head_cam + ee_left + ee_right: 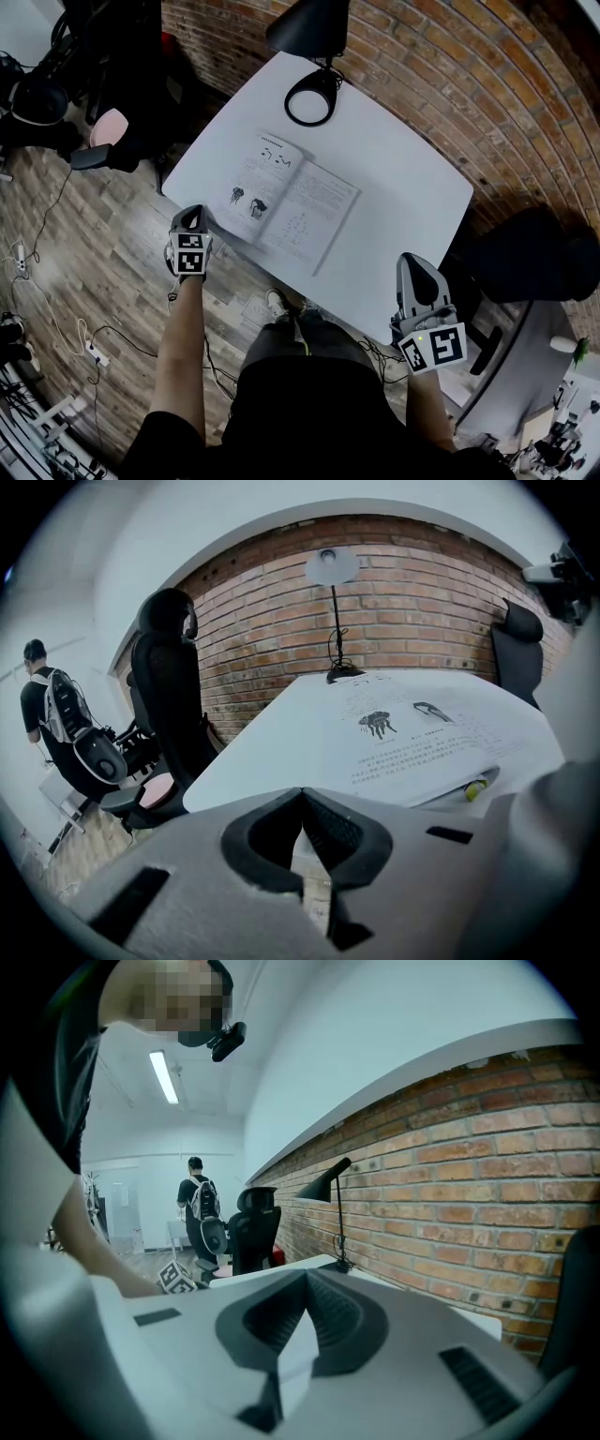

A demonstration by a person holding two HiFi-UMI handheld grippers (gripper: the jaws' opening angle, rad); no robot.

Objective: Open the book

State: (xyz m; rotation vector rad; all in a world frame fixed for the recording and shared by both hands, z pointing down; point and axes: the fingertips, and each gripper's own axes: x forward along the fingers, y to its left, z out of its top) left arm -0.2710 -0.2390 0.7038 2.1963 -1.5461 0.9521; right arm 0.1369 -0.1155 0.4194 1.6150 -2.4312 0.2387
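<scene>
Two grippers: both show in the head view, the left gripper (192, 216) at lower left on the near edge of the bench (412, 183), the right gripper (419, 267) at lower right, just off that edge.
Book: the book (281, 202) lies flat at centre frame, already spread to two printed pages with drawings on the left one. The job looks done to me.
Left fingers: pressed together with nothing between them in the left gripper view (342, 836). They sit just beside the book's near left corner and look clear of it, with the pages up and to the right of them.
Right fingers: together as well and empty (328, 1312). They point along the brick wall, well apart from the book, which lies away to the left.
Why so: the pages rest open under their own weight, so I'd say neither hand needs to pin them and both hang back at the edge.
Lamp: the black lamp (305, 23) is at top centre, its ring base just beyond the book's far corner.
Odd bit: a small yellow-green thing (478, 787) peeps from under the page edge. I can't tell what it is.
</scene>
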